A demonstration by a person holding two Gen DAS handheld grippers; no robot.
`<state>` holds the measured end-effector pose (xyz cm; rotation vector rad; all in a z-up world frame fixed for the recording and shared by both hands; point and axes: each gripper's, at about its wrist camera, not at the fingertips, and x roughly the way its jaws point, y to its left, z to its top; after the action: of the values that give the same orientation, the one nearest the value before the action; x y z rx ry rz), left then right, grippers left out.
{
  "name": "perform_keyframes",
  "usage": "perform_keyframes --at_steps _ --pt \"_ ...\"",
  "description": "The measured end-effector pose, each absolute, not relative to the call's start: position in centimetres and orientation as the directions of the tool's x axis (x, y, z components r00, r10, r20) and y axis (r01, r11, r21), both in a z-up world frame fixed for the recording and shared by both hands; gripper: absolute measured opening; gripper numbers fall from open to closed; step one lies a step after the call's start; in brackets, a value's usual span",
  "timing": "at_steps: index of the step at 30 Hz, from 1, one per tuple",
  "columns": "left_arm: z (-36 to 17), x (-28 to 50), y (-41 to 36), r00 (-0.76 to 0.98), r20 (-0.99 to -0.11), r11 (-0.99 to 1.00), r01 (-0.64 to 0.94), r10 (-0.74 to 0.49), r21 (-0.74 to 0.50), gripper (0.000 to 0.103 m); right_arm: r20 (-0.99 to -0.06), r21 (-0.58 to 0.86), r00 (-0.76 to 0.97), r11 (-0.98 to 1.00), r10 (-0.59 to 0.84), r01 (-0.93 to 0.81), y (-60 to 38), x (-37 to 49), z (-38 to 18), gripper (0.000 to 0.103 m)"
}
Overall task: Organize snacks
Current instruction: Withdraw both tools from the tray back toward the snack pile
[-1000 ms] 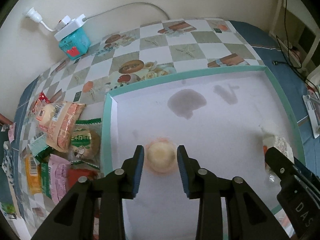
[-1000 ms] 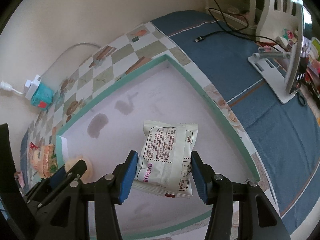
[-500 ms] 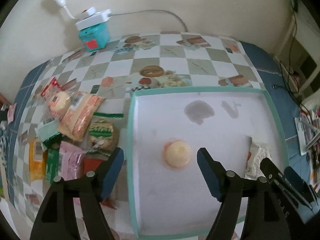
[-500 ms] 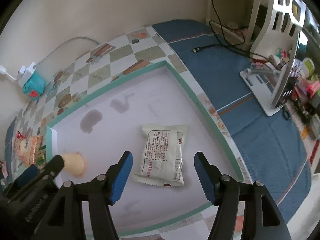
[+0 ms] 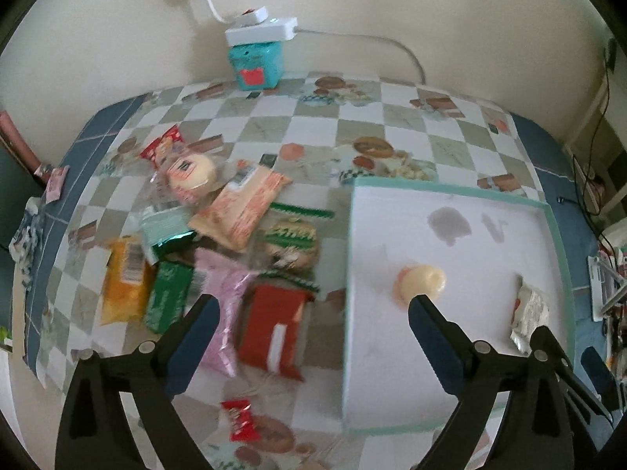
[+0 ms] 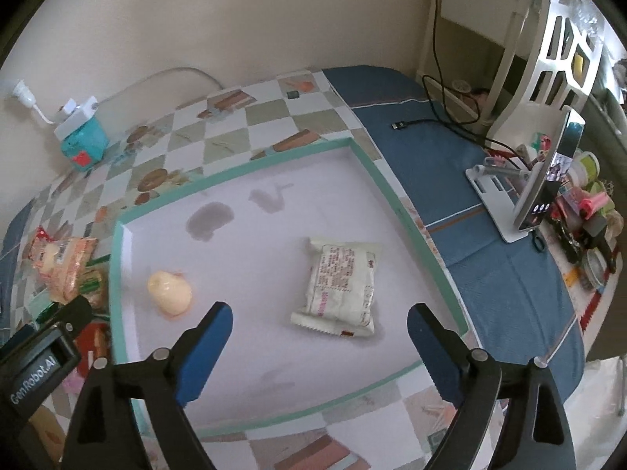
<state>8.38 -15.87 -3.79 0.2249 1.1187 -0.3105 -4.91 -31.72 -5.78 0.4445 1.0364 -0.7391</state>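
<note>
snacks (image 5: 219, 243) left of the tray (image 5: 462, 191) still wait heaped on the counter (image 5: 352, 117), while the left tool (image 5: 309, 319) has let go of the round bun (image 5: 421, 280) and the right tool (image 6: 319, 327) of the white packet (image 6: 341, 284), jaws opening wide and empty, so 2 items now lie in the tray.

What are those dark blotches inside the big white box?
Two grey stains mark the white tray floor near its far edge, like old damp patches. The round bun and white packet lie clear of them.
</note>
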Motion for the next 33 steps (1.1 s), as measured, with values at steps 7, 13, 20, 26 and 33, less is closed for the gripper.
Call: perform_keyframes --at_steps 7,13,20,26,33 --pt "-2.7 8.2 -12.6 0.402 -0.91 0.939 0.341 -0.097 0.051 0.097 -0.88 0.033 0.343 0.678 -0.329 0.735 -30.1 -5.5 -4.5 0.103" --pt "-1.5 8.7 -8.7 0.416 -0.903 0.95 0.31 -0.108 0.029 0.097 -0.862 0.067 0.387 0.683 -0.327 0.727 -28.2 -5.7 -3.0 0.103" --pt "-0.9 10.1 -3.1 0.427 -0.899 0.973 0.229 -0.095 0.006 0.097 -0.85 0.083 0.427 0.723 -0.308 0.686 -25.0 -4.6 -2.0 0.103" --pt "-1.6 11.4 2.1 0.417 -0.906 0.991 0.135 -0.077 -0.022 0.097 -0.853 0.101 0.456 0.774 -0.256 0.625 -21.2 -2.5 -2.1 0.103" --pt "-4.4 11.9 6.0 0.359 -0.932 0.998 0.049 -0.043 -0.027 0.097 -0.87 0.087 0.448 0.831 -0.205 0.549 -16.4 -0.3 -3.2 0.103"
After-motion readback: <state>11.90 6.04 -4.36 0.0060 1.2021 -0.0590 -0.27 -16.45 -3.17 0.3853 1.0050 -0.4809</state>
